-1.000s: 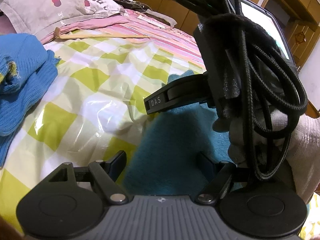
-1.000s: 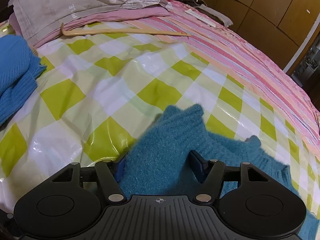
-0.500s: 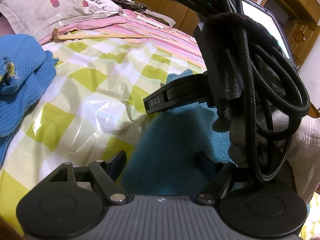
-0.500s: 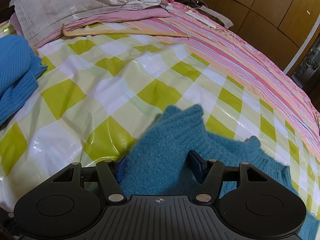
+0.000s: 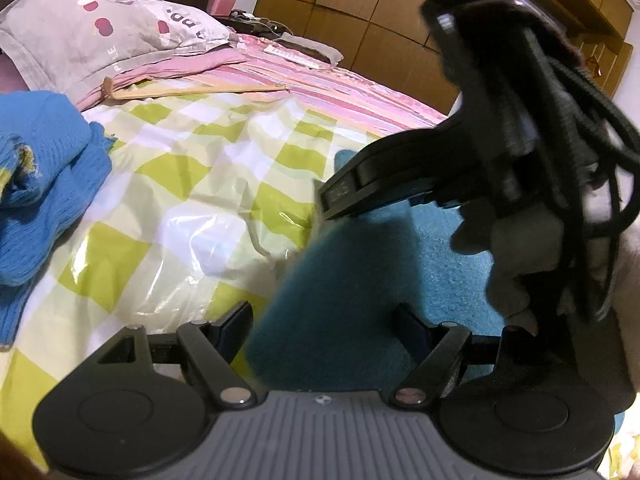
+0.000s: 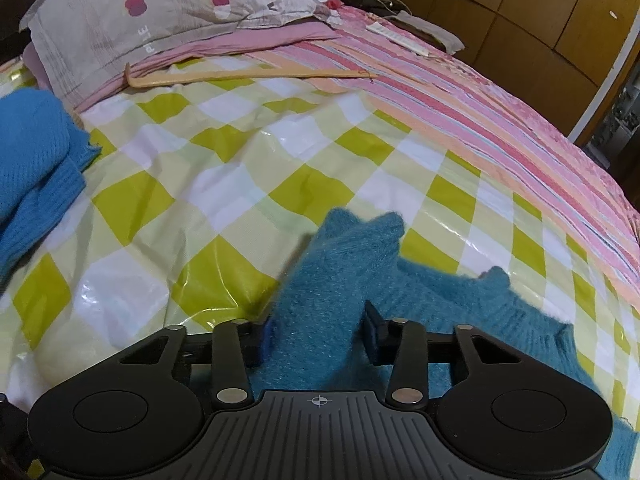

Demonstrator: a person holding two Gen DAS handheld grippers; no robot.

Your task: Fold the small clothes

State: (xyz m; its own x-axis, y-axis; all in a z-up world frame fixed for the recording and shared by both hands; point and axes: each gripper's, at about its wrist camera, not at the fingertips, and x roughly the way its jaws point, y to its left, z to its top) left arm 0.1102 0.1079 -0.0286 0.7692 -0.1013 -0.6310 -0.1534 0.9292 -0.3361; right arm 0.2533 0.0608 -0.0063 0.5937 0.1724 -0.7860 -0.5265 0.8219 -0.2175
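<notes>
- Teal sweater point(image 6: 436, 300) lay on the checked plastic sheet point(image 6: 208, 200) over the bed, near edge, one sleeve folded up toward cam.
- Right gripper point(image 6: 318, 334): jaws had just been closing, now pinching the sweater sleeve between them.
- Left gripper point(image 5: 324, 322): jaws spread wide, sweater fabric between but I saw no pinch.
- Blue knit point(image 5: 44, 184) piled far left, well apart.
- Pillow point(image 6: 160, 12) at bed head.
</notes>
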